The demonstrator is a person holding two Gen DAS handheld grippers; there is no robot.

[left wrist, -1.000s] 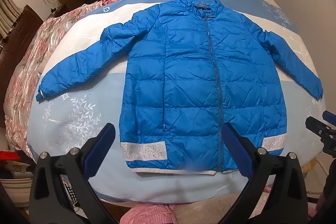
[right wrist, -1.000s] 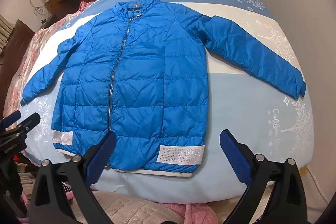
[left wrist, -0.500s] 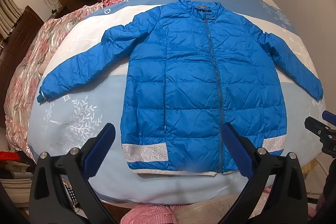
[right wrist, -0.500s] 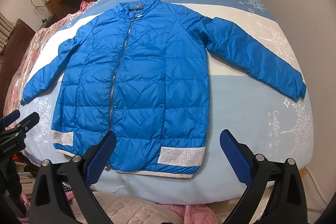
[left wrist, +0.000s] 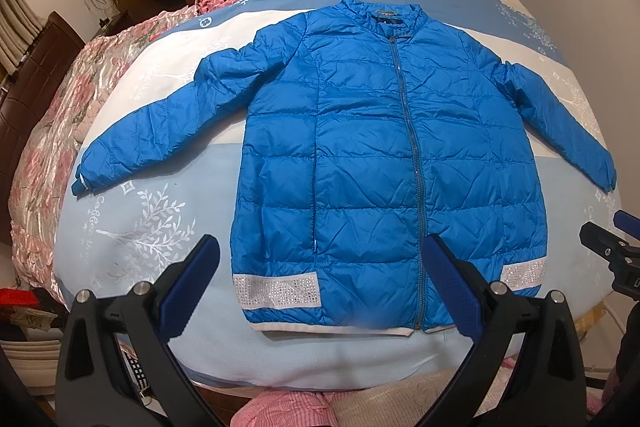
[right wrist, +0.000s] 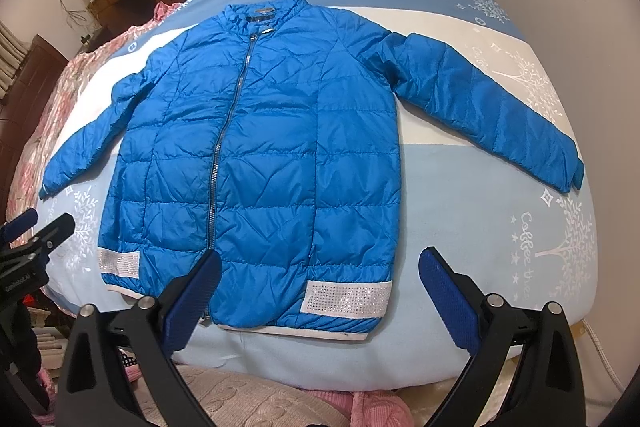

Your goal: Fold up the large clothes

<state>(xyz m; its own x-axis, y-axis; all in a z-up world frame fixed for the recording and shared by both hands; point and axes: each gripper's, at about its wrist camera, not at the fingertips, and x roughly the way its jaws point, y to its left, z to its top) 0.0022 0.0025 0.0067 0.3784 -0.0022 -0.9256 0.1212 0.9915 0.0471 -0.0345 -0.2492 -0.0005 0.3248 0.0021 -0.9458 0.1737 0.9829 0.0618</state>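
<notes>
The blue jacket [left wrist: 384, 163] is spread flat, ready for folding; near its hem, left gripper [left wrist: 320, 287] and right gripper [right wrist: 316, 291] are held wide apart, empty.

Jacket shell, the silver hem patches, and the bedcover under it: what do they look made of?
Jacket: looks like thin synthetic shell, nylon or polyester, lightly glossy; stitched puffy bands and fine crinkles suggest down or fibre fill.
Hem patches: pale fabric with rows of tiny shiny studs, possibly rhinestones; too small to tell.
Bedcover: matte, soft woven or brushed fabric with a printed tree pattern; no sheen.
</notes>
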